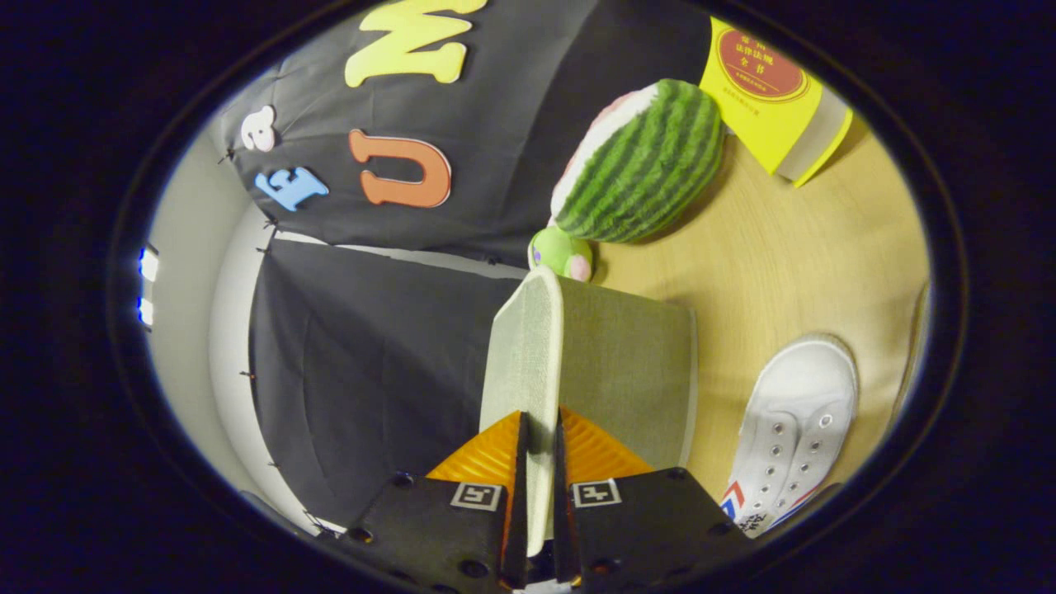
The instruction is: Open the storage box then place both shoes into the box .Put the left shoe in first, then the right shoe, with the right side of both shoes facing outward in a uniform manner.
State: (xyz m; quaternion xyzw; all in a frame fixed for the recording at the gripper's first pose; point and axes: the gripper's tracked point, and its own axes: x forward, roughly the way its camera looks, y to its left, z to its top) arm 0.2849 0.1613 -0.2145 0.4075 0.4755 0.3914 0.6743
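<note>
**Lid pinched at its edge; one shoe counted on the table**

One gripper is seen, its two fingers pressed against either face of a thin pale fabric panel, the lid of the storage box. The lid is held edge-on between the fingers and extends ahead of them. The grey-green fabric body of the box is seen beside the lid, resting on the wooden table. The box interior is hidden, so nothing can be said of its contents.

One white lace-less shoe is counted, lying on the table beside the box, apart from it. Its heel end is cut off; red and blue striping is noted there. A second shoe cannot be confirmed: only a thin pale sliver is noted beyond the first, too little to identify.

Beyond the box, one watermelon-striped plush is recorded, with one small green toy just beside it, partly hidden by the lid's far end. One yellow book stands further on.
</note>
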